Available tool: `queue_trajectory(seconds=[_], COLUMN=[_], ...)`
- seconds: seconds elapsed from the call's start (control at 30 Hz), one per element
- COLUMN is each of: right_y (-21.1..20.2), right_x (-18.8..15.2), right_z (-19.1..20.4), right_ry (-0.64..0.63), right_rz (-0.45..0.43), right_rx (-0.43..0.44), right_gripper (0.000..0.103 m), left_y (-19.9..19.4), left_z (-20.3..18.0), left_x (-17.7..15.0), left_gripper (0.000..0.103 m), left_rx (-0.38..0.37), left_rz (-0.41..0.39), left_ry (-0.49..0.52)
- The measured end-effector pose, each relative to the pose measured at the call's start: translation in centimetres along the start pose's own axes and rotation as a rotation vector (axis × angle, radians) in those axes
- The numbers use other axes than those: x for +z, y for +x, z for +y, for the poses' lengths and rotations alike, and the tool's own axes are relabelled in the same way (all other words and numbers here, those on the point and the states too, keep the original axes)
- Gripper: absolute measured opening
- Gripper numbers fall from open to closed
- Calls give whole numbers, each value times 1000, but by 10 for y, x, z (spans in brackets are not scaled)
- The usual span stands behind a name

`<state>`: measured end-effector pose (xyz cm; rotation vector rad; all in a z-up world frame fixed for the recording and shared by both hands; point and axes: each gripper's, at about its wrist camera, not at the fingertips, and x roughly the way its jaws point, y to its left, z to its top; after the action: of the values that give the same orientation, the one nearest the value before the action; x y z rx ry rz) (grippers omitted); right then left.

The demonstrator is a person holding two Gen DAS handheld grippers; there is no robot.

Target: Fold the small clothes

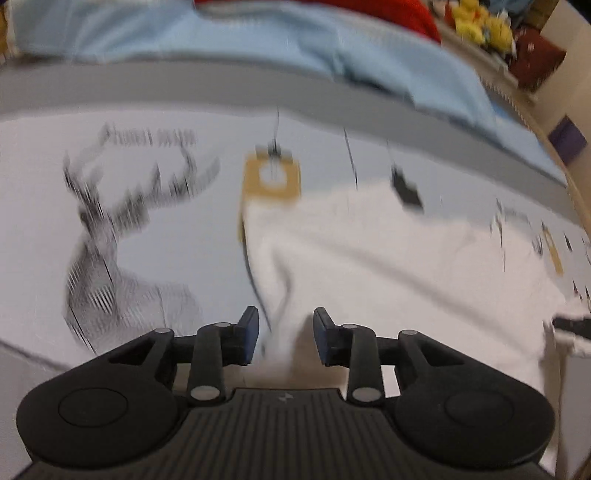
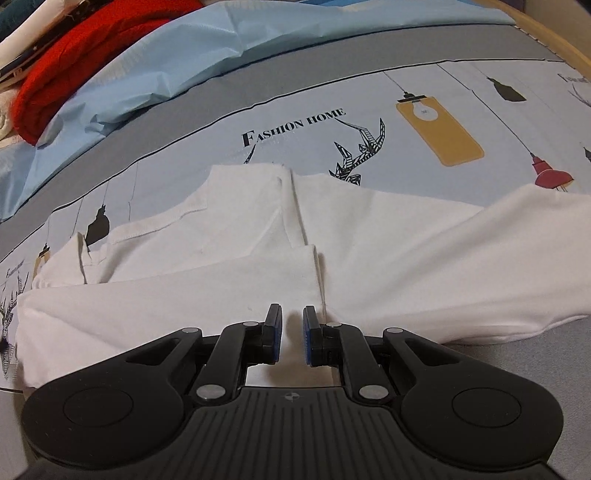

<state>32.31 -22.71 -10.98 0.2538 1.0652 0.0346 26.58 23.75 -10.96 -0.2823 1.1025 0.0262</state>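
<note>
Black linkage arms and blue-padded jaws fill the bottom of both wrist views. On the left gripper (image 1: 285,332) the jaws stand apart with a ridge of the white garment (image 1: 388,266) rising between them; the pads do not appear to press it, so I read the cloth as let go. The picture is smeared with motion. On the right gripper (image 2: 292,334) the jaws stand close together with a narrow gap; white cloth lies right under that gap, but whether a hem is pinched there I cannot tell.

Seen from the right wrist, the white garment (image 2: 258,236) lies spread across the bedsheet (image 2: 424,92), near its front edge. A sleeve is already turned in across the body, its cuff ending just ahead of the right jaws, and a seam runs up the middle toward the neckline.

To do this fold well, I would judge that the left side should be smoothed flat where it bunches, so the ridge does not get pressed into a crease, and the folded edges kept parallel to the centre seam before the next fold.

Printed lamps, a deer and the words "Fashion Home" mark the sheet. Toward its far edge runs a grey band, then a pale blue cover (image 2: 177,55) and a red cloth (image 2: 85,48). Yellow soft toys (image 1: 480,22) sit at the far right corner in the left view.
</note>
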Motion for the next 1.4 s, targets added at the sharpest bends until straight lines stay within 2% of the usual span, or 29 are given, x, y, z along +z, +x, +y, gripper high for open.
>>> queue_trajectory(seconds=[0.03, 0.07, 0.1, 0.17, 0.27, 0.33, 0.4, 0.43, 0.47, 0.5, 0.57, 0.6, 0.67, 0.77, 0.83, 0.87, 0.9, 0.93, 1.0, 1.13, 1.27, 1.37, 1.4], right_y=[1, 4, 6, 13, 22, 22, 19, 18, 17, 17, 20, 20, 14, 2, 6, 11, 17, 19, 8, -47, -100, -124, -129], right_x=[-1, -2, -3, -7, -12, -13, -11, -11, -10, -9, -9, -9, -7, -5, -6, -9, -13, -16, -11, 10, 24, 23, 20], right_z=[1, 1, 0, -4, -10, -12, -13, -13, -14, -16, -22, -25, -28, -24, -23, -24, -25, -28, -36, -64, -126, -182, -202], right_ry=[-6, -13, -15, -8, 8, 13, 17, 16, 13, 10, 13, 26, 56, 21, 0, -13, -30, -36, 19, 88, 197, 287, 325], right_rz=[4, 13, 24, 54, 87, 85, 74, 65, 58, 58, 67, 69, 54, 3, 43, 76, 116, 127, 112, -60, -228, -313, -328], right_rx=[-2, -3, -4, -16, -27, -21, -12, -6, -1, -1, -16, -15, -1, 70, 96, 93, 62, 49, 55, 100, 106, 73, 58], right_gripper=[12, 14, 16, 17, 17, 17, 17, 17, 17, 17, 16, 16, 16, 17, 17, 17, 17, 17, 18, 18, 18, 20, 20], left_y=[7, 11, 11, 4, -12, -25, -34, -32, -26, -12, 16, 18, 6, -15, -4, 12, 19, 15, -2, -78, -158, -180, -179], left_z=[0, 2, 8, 16, 2, -7, -18, -22, -24, -23, -12, -6, -6, -19, -22, -21, -23, -26, -38, -66, -87, -98, -99], left_x=[-9, -15, -18, -17, -16, -12, -10, -10, -11, -15, -23, -25, -22, -19, -27, -36, -46, -48, -45, -48, -75, -100, -112], left_gripper=[18, 6, 5, 4, 5, 5, 5, 5, 6, 6, 7, 7, 7, 7, 7, 7, 6, 6, 7, 10, 30, 44, 44], left_rx=[-14, 46, 75, 75, 148, 172, 79, 18, -8, 24, 196, 208, 179, 92, 61, 89, 114, 126, 172, 146, 127, 94, 85], left_rz=[50, 76, 85, 97, 88, 28, -52, -75, -80, -55, 44, 38, 24, -66, -25, 53, 85, 55, 91, -39, -197, -311, -338], left_ry=[26, 54, 45, -12, 46, 59, 70, 81, 97, 121, 125, 101, 63, 91, 86, 86, 96, 112, 108, 119, 156, 125, 116])
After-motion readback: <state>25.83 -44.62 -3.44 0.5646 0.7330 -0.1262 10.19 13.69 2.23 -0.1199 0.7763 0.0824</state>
